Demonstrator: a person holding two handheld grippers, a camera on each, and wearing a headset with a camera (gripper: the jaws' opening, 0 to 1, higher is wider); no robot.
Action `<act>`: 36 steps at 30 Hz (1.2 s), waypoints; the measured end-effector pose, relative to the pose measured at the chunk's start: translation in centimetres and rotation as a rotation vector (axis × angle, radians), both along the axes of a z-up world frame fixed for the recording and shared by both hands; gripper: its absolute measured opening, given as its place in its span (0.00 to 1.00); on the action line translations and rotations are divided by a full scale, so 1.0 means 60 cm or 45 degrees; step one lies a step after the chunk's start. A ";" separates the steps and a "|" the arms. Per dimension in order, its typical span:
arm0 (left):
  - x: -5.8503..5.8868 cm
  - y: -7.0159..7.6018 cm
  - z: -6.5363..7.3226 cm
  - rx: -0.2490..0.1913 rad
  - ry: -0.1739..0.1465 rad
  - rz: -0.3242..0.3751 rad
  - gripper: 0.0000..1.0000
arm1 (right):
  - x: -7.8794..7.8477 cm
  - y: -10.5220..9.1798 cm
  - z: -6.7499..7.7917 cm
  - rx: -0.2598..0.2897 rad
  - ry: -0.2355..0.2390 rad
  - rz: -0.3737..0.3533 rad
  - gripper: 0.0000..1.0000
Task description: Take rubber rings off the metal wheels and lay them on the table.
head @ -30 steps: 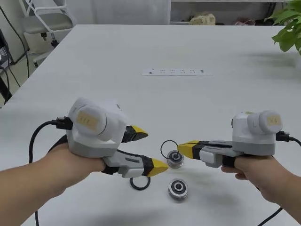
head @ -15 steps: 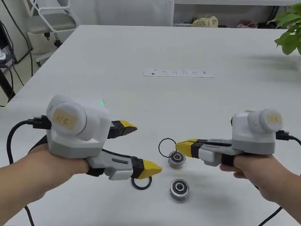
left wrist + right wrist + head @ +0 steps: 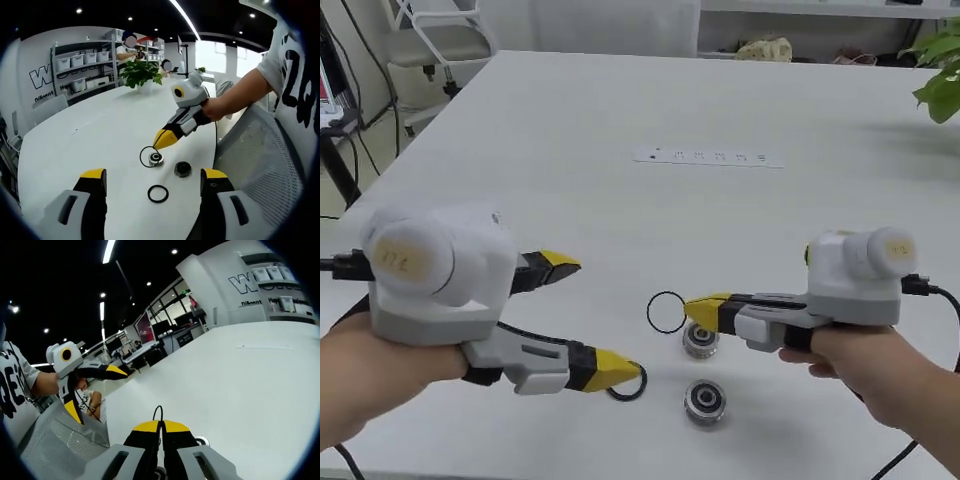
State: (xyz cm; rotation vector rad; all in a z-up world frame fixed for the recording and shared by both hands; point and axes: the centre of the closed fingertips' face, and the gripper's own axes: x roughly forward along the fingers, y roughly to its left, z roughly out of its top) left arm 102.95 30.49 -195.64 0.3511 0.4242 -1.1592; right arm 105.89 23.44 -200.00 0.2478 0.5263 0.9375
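Note:
Two small metal wheels (image 3: 700, 340) (image 3: 705, 400) stand on the white table (image 3: 620, 200) between my grippers. My right gripper (image 3: 698, 303) is shut on a thin black rubber ring (image 3: 666, 312), which hangs just up and left of the nearer wheel. In the right gripper view the ring (image 3: 157, 412) sticks up from my shut right gripper (image 3: 160, 429). My left gripper (image 3: 592, 316) is open, with nothing between its fingers. A second black ring (image 3: 630, 386) lies flat on the table, partly behind its lower jaw. In the left gripper view that ring (image 3: 158, 193) lies just ahead of the left gripper (image 3: 154, 175).
A white power strip (image 3: 708, 157) lies flat further back on the table. A green plant (image 3: 945, 75) stands at the far right edge. A chair (image 3: 440, 40) sits beyond the far left corner. Cables trail from both grippers toward me.
My left gripper has drawn back to the left, away from the wheels, still open. The right gripper has stayed shut on the ring by the nearer wheel.

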 end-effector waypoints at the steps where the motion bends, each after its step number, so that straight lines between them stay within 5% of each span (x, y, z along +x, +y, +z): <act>1: -0.001 0.004 0.000 0.000 -0.002 0.005 0.76 | -0.001 0.003 0.000 -0.001 0.000 0.008 0.00; 36: -0.018 0.067 -0.012 0.005 0.008 0.094 0.83 | -0.038 0.077 -0.052 -0.058 0.139 0.211 0.00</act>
